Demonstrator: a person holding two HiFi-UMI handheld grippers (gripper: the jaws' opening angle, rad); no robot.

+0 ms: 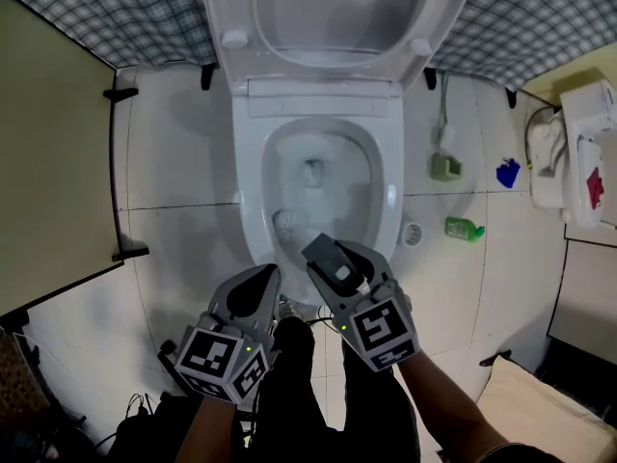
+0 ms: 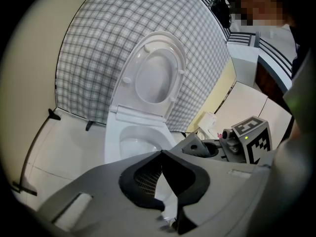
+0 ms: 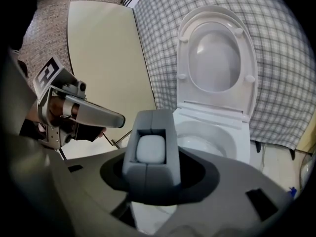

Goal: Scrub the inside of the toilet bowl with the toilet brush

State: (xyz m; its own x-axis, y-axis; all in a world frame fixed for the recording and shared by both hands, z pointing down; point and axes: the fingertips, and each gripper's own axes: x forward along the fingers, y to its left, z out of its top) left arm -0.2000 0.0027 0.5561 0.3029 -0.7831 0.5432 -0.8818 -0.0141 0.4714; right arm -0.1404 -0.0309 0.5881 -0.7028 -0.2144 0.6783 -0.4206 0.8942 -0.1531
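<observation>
The white toilet [image 1: 253, 191] stands with its lid [image 1: 328, 13] raised, and its bowl [image 1: 318, 177] is also in the left gripper view [image 2: 136, 142] and the right gripper view [image 3: 207, 139]. The toilet brush head [image 1: 289, 226] rests inside the bowl against its near left wall. My right gripper [image 1: 323, 251] [image 3: 151, 117] is over the bowl's front rim, shut on the brush's white handle [image 3: 150, 148]. My left gripper [image 1: 265, 278] [image 2: 161, 154] hovers just left of it at the rim, jaw tips together and holding nothing.
On the tiled floor right of the toilet lie a green bottle [image 1: 464, 229], a blue item [image 1: 508, 173], a hose with a pale green head [image 1: 444, 167] and a round drain [image 1: 413, 233]. A white appliance [image 1: 578, 152] stands far right. A beige partition [image 1: 48, 162] closes the left.
</observation>
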